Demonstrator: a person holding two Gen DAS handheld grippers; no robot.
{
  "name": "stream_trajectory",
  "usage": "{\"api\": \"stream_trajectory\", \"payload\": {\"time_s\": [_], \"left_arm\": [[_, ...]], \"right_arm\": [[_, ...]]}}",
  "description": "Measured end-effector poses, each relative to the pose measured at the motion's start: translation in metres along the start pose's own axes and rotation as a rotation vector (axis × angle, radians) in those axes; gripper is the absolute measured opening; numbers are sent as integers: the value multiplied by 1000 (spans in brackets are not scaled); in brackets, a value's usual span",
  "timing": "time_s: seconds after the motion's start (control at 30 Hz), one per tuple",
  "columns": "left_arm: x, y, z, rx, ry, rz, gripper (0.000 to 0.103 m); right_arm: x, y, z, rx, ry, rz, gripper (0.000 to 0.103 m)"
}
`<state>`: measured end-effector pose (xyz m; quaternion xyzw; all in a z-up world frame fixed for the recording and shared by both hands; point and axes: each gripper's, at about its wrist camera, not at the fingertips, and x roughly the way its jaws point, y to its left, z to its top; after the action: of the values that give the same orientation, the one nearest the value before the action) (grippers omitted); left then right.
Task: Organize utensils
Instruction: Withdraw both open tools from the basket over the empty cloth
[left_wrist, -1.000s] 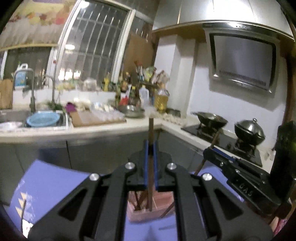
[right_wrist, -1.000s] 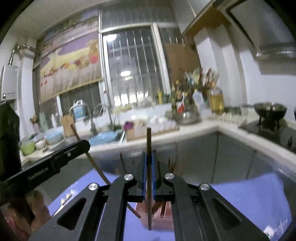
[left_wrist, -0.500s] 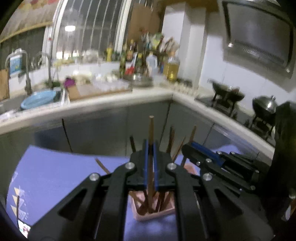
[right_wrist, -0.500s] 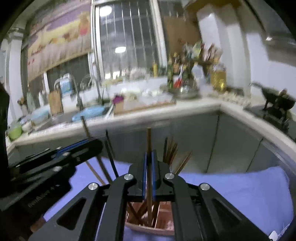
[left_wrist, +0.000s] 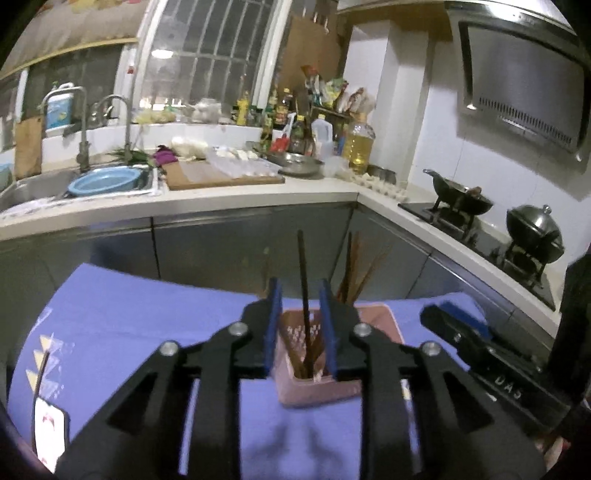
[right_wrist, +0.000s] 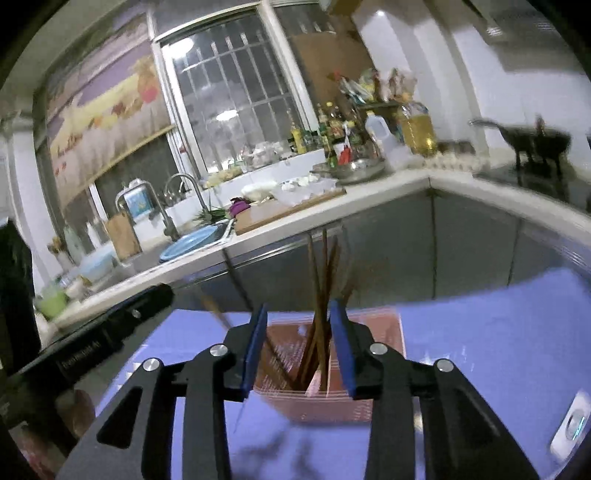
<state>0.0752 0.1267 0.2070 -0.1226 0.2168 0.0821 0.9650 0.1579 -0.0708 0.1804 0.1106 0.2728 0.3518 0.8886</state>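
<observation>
Here, both grippers hang over a pink perforated plastic utensil holder (left_wrist: 314, 384) standing on a purple cloth-covered tabletop (left_wrist: 140, 325), in a kitchen with a sink and stove behind. Seen from its own wrist, the left gripper (left_wrist: 301, 332) has its blue-padded jaws apart, having just been opening; a dark slender wooden chopstick (left_wrist: 303, 288) stands upright between the pads without touching either, its lower end down in the holder. The right gripper (right_wrist: 301, 345) likewise has jaws just opened and apart, framing a bundle of brown wooden chopsticks (right_wrist: 321, 295) that lean together inside the same holder. Such sticks look light, stiff and smooth, likely to slip or swing if pinched near a tip; a hold around mid-shaft would probably keep them steadiest. The holder itself appears light and easy to tip.
</observation>
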Motion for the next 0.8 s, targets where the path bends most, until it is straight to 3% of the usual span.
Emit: {"api": "stream_trajectory", "payload": {"time_s": [0.1, 0.2, 0.3, 0.37, 0.43, 0.5, 0.6, 0.8], "left_arm": [[-13, 8, -27, -27, 48, -26, 40], [-11, 17, -70, -48, 171, -11, 59], [-3, 23, -118, -42, 330, 64, 61], [-6, 24, -137, -26, 370, 94, 62], [-15, 24, -154, -15, 388, 94, 70], [-26, 26, -165, -28, 380, 78, 89], [-44, 27, -179, -45, 356, 70, 96], [-60, 37, -199, -114, 401, 100, 97]], "right_arm": [[-14, -13, -40, 89, 80, -11, 44], [-22, -24, -78, 172, 157, -13, 49], [-35, -35, -117, 258, 219, -31, 55], [-46, -41, -139, 315, 243, -45, 61], [-56, -45, -158, 352, 264, -50, 63], [-65, -44, -172, 360, 282, -59, 65], [-78, -40, -188, 350, 288, -76, 68], [-91, -30, -198, 323, 297, -103, 75]]}}
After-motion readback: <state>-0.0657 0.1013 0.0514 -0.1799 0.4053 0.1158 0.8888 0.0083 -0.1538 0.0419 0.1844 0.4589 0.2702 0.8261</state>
